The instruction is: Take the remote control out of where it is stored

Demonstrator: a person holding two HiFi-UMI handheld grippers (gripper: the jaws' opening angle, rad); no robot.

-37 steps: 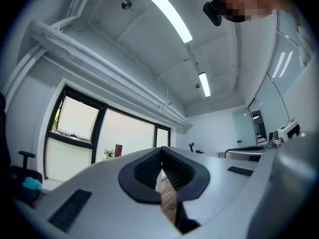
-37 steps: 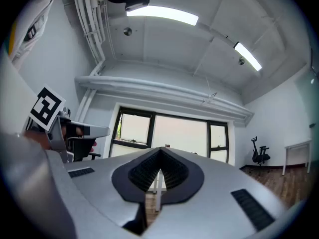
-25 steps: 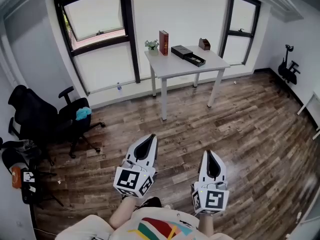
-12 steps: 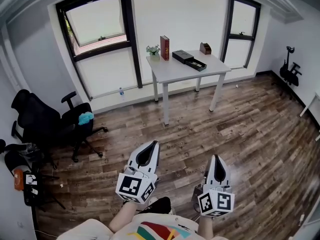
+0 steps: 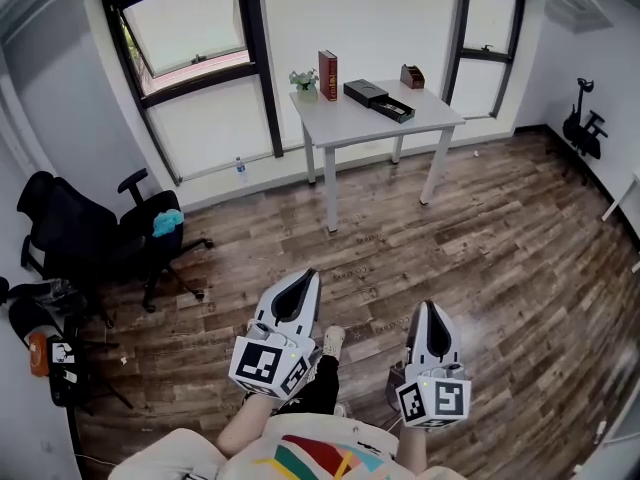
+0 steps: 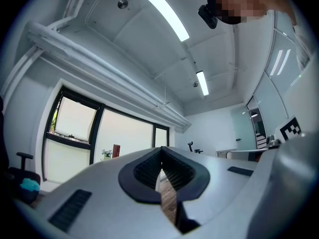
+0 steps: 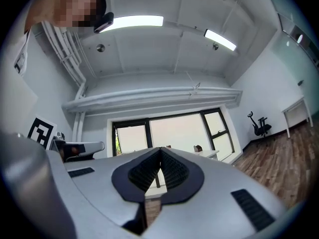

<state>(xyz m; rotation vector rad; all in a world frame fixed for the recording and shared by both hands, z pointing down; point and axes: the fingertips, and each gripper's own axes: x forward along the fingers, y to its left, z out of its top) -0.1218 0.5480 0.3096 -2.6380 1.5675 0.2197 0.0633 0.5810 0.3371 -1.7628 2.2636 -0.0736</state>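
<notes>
A white table [image 5: 352,128] stands far ahead by the windows. On it lies a black storage box [image 5: 365,92] with a long black tray [image 5: 393,110] drawn out of it; the remote control is too small to make out. My left gripper [image 5: 304,277] and right gripper [image 5: 428,306] hang close to my body, over the wooden floor, well short of the table. Both point toward the table. In the left gripper view the left gripper [image 6: 161,153] has its jaws together with nothing between them. The right gripper [image 7: 160,151] is shut and empty in its own view too.
A red book [image 5: 328,74], a small plant [image 5: 306,83] and a brown holder [image 5: 411,76] share the table. A black office chair [image 5: 95,236] with a blue cloth [image 5: 167,223] stands at left. An exercise bike [image 5: 585,128] is at far right. A shoe [image 5: 332,341] shows between the grippers.
The table sits slightly nearer in the view. A foot has stepped forward between the grippers. Both grippers keep the same pose, shut.
</notes>
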